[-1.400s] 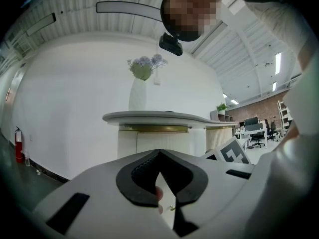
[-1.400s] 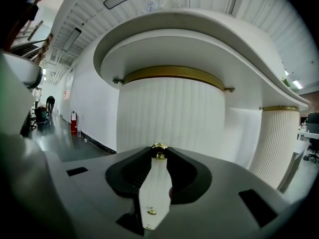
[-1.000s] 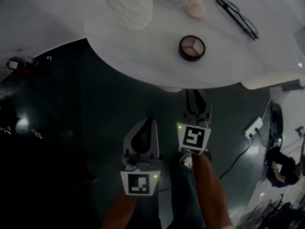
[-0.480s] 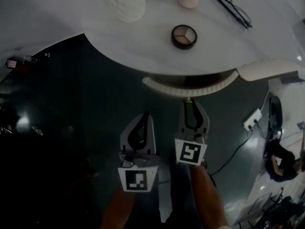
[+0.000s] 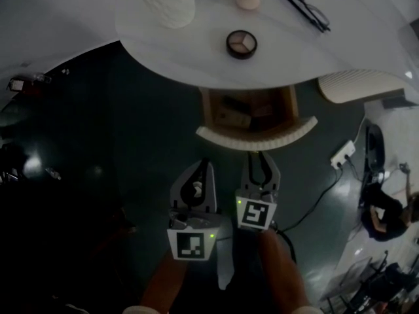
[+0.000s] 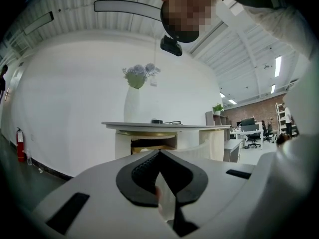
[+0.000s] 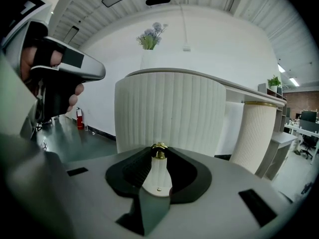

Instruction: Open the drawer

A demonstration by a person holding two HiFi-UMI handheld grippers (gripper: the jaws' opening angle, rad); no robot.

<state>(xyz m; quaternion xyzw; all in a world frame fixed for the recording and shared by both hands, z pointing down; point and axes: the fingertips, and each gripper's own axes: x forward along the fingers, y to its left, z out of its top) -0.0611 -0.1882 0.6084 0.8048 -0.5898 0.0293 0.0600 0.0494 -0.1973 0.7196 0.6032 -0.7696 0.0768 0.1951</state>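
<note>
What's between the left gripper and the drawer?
Only bare dark floor, seen in the head view. The left gripper ends short of the drawer. The right gripper grips its knob.

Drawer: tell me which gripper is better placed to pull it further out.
Right. The right gripper is clamped on the gold knob of the drawer, straight in front of it. The left gripper hangs beside it, jaws together, holding nothing.

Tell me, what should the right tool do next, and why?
Probably open the right tool and let go of the knob it grips. The drawer already sticks well out from under the table, with its inside showing, so the pulling looks done.
</note>
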